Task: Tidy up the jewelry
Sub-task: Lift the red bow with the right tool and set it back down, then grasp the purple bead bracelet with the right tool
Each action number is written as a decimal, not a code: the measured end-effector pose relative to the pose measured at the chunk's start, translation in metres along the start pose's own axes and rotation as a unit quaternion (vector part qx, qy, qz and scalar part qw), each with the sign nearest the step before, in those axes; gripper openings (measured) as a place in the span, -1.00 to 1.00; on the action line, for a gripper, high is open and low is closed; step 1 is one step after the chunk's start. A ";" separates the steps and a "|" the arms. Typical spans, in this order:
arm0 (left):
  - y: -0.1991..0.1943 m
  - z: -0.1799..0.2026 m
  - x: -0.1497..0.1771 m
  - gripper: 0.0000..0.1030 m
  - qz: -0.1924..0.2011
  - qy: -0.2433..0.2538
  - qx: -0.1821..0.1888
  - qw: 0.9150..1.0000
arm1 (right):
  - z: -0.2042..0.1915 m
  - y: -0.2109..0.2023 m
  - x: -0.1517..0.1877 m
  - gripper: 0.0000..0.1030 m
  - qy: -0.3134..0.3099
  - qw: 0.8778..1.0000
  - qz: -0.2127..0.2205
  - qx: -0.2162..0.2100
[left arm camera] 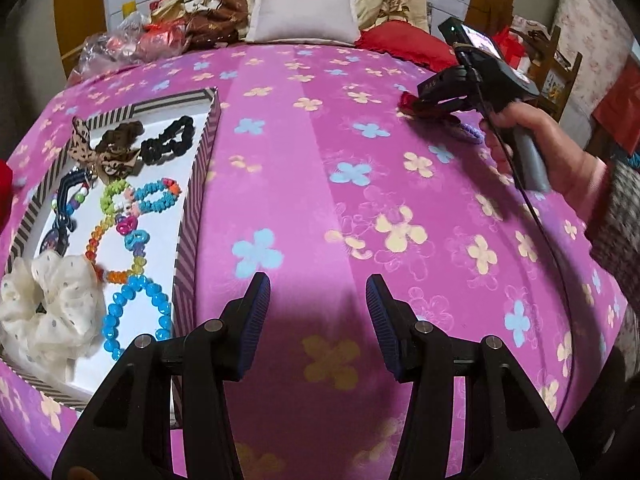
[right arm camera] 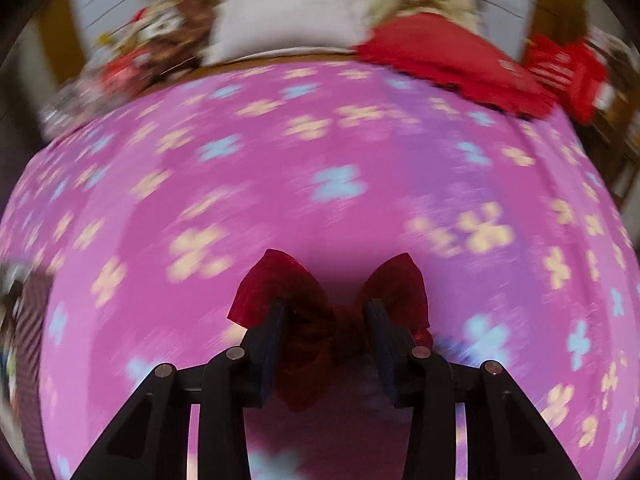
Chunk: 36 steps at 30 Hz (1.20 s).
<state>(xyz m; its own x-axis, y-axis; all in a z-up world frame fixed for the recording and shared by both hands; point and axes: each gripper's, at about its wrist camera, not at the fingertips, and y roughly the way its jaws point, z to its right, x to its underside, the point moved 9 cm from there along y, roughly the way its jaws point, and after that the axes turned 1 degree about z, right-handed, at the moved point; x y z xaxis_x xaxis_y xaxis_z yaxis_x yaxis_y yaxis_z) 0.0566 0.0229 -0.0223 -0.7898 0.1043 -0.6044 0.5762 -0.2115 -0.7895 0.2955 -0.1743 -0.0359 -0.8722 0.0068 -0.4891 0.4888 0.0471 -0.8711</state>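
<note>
Gripping red bow (right arm camera: 332, 320) by its middle: right gripper (right arm camera: 326, 312), over pink floral sheet (right arm camera: 280, 184). Left gripper (left arm camera: 318, 300) spread wide, holding nothing. Striped box (left arm camera: 200, 184) left, containing beads, scrunchies. No legible lettering.

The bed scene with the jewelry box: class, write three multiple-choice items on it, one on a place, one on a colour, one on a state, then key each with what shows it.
1. Where does the striped box lie?
A. On the pink bedspread, to the left
B. On the white pillow
C. On the floor

2. What colour is the bow between the right gripper's fingers?
A. Blue
B. Dark red
C. Cream

3. How is the left gripper?
A. Shut on a bracelet
B. Shut on the cream scrunchie
C. Open, holding nothing

Key:
1 A, the box rests on the flowered spread left of the gripper.
2 B, its loops flare dark red past both pads.
3 C, only bedspread shows between its spread pads.
</note>
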 end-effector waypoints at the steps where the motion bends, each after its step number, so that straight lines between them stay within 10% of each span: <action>1: 0.000 0.001 0.000 -0.04 0.000 -0.001 -0.001 1.000 | -0.016 -0.006 0.011 -0.24 -0.014 1.000 -0.004 -0.020; 9: -0.009 -0.003 -0.001 -0.04 0.005 -0.014 0.004 1.000 | -0.094 -0.068 0.116 -0.23 -0.087 0.982 -0.053 -0.156; 20: -0.007 0.001 0.003 -0.04 -0.004 -0.017 0.013 1.000 | 0.036 -0.057 0.044 -0.03 -0.008 0.999 0.024 0.030; 26: 0.006 -0.006 0.006 -0.04 -0.029 -0.035 0.022 0.999 | 0.045 -0.018 0.034 -0.20 0.026 0.999 -0.004 0.021; 31: 0.012 -0.012 0.009 -0.04 -0.040 -0.052 0.025 0.998 | 0.039 -0.016 0.042 -0.80 0.013 1.000 -0.005 0.025; 36: 0.011 -0.011 0.009 -0.04 -0.036 -0.045 0.015 0.998 | 0.031 -0.032 0.071 -0.83 -0.001 1.000 -0.012 0.010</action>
<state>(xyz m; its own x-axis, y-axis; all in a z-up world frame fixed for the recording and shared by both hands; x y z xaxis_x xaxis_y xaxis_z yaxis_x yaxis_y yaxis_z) 0.0582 0.0319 -0.0373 -0.8450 0.0320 -0.5338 0.5127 -0.2352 -0.8257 0.2189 -0.2061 -0.0440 -0.8833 0.0042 -0.4689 0.4688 0.0265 -0.8829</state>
